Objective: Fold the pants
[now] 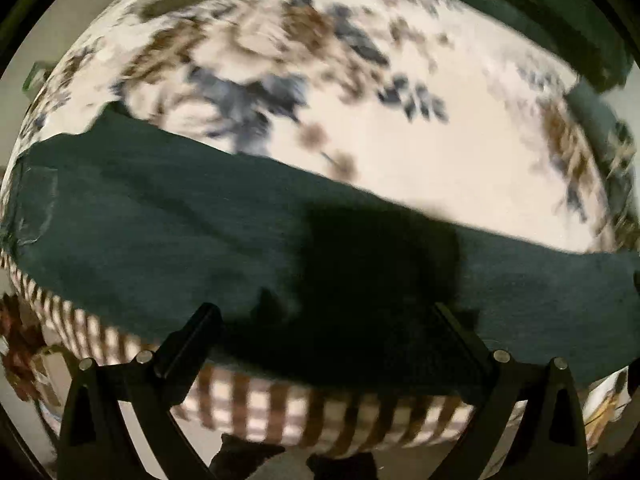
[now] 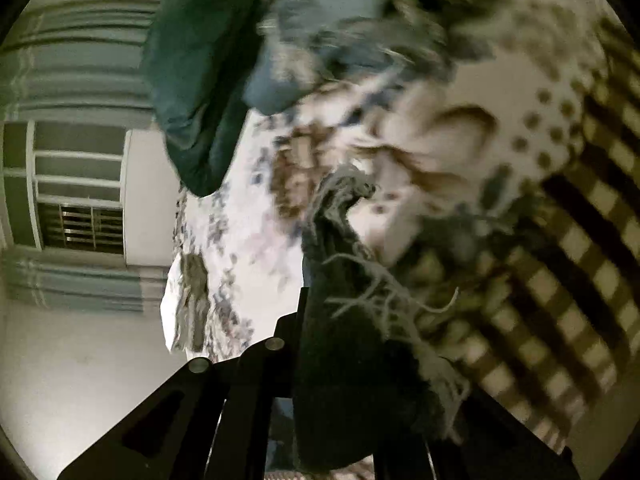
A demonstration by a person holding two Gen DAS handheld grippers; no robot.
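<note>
The dark green pants (image 1: 200,220) lie stretched along the near edge of a floral bedsheet (image 1: 440,152), and the fold looks to be starting. The right gripper (image 2: 320,312) is clamped on a frayed hem (image 2: 360,280) and lifts it, while the left gripper (image 1: 324,320) hangs wide and empty above the cloth — next, carry that hem across. 1 heap of other clothes (image 2: 320,40) crowds the far side.

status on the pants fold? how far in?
Early. Done: the dark green cotton pants lie stretched along the edge of the floral-print bedsheet. In hand: the right tongs are shut on a frayed dark hem, which looks like the pants' leg end; the left tongs are open above the fabric, gripping nothing. Left: no fold visible yet.
</note>
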